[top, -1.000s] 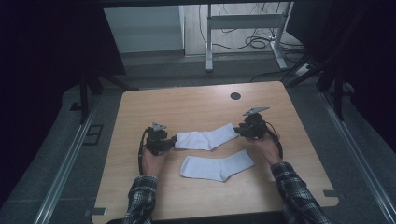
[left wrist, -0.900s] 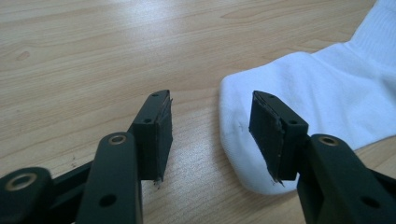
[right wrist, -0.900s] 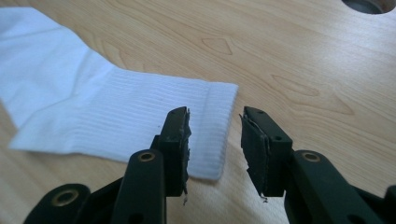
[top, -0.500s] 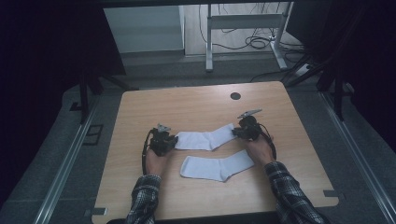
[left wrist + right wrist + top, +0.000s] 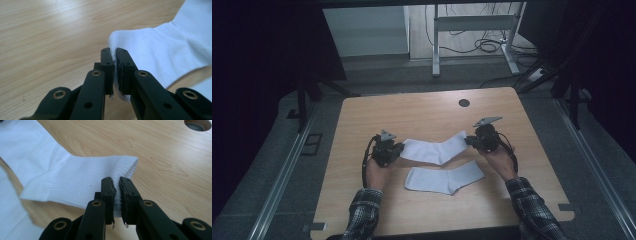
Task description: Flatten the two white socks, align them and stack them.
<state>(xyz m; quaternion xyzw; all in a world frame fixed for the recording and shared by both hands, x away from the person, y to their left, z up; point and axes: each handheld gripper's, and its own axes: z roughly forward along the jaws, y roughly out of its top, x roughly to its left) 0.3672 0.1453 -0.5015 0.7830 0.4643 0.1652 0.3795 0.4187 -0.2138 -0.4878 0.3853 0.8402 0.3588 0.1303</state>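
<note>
At counter centre, my left tool (image 5: pixel 398 149) and right tool (image 5: pixel 470 140) pinch the far white cotton sock (image 5: pixel 437 150), now drawn inward; second white sock (image 5: pixel 444 179) at 6 o'clock.

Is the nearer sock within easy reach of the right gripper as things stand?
Probably not yet: the right gripper is clamped on the far sock's cuff. The near sock lies uncovered on the table, so releasing would free the way.

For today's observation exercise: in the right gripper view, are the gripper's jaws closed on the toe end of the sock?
No, the right gripper is clamped on the ribbed cuff of the far sock, at its open end.
</note>
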